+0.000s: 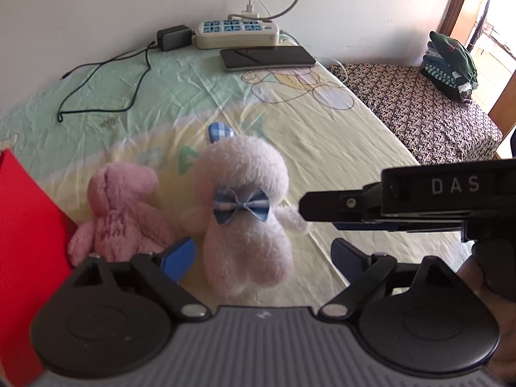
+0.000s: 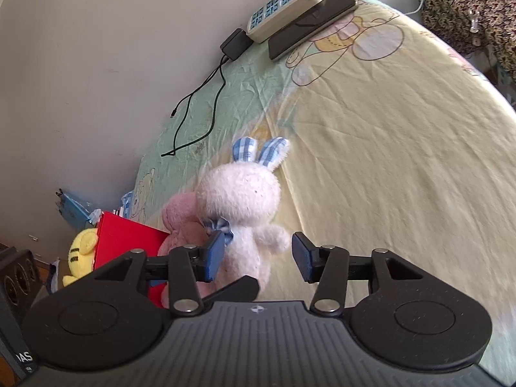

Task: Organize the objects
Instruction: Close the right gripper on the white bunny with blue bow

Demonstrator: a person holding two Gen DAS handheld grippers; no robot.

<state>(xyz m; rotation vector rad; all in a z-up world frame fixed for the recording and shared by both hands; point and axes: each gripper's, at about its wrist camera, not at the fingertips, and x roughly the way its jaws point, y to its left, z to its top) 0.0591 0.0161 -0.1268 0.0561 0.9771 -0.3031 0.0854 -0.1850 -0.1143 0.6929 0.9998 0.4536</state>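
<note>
On the bed: a white bunny with a blue checked bow lies on the yellow sheet, touching a pink bear at its 9 o'clock; a red box stands just beyond the bear at 9 o'clock.
Left gripper: jaws wide apart, straddling the bunny's legs at 6 o'clock, holding nothing.
Right gripper: jaws wide, empty, around the bunny's body; its left pad touches or nearly touches the bow.
Risk: both grippers crowd the same toy, so closing together could knock tools or tug the bunny two ways.
Risk: a pinch on loose plush or the bow may slip; the bear could be dragged along.
Background: a power strip, a phone and a loose black cable lie at 12 o'clock, near the wall.
Hidden: the bunny's face; most of a yellow toy behind the red box; whether the box is open.
</note>
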